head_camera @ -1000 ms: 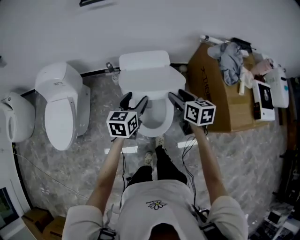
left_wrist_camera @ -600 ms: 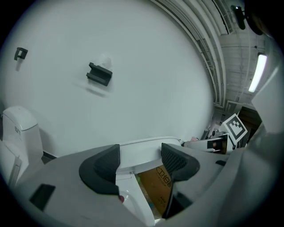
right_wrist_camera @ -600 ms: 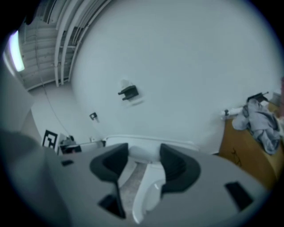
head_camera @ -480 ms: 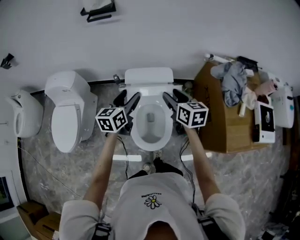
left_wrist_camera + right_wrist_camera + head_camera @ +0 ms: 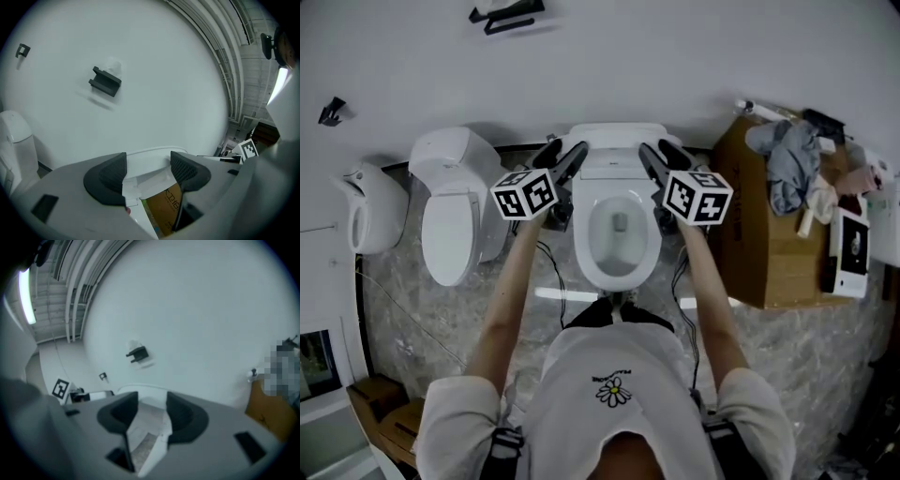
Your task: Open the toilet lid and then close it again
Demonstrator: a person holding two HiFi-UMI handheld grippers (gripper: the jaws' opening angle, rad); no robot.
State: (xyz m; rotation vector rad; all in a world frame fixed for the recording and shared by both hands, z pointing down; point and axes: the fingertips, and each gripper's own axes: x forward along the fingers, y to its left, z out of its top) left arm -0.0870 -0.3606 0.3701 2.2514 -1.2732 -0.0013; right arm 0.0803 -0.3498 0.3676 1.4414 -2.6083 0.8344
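Note:
The white toilet [image 5: 619, 272] stands below me with its bowl uncovered. Its lid [image 5: 614, 134] is swung up near the wall, seen edge-on. My left gripper [image 5: 565, 150] is at the lid's left edge. In the left gripper view the white lid [image 5: 140, 187] fills the gap of that gripper [image 5: 149, 161], and both pads touch it. My right gripper [image 5: 656, 150] is at the lid's right edge. Its jaws are closing, with the lid [image 5: 145, 423] between them in the right gripper view [image 5: 152, 404]; a firm press is not visible.
A second white toilet [image 5: 455, 216] with its lid down stands to the left, with another white fixture [image 5: 370, 211] beyond it. A cardboard box [image 5: 769, 234] piled with clothes [image 5: 792, 164] stands close on the right. A black bracket [image 5: 506, 14] hangs on the wall. Cables trail on the marble floor.
Both grippers have risen and moved toward the wall. The lid has swung from partly raised to upright, uncovering the bowl.

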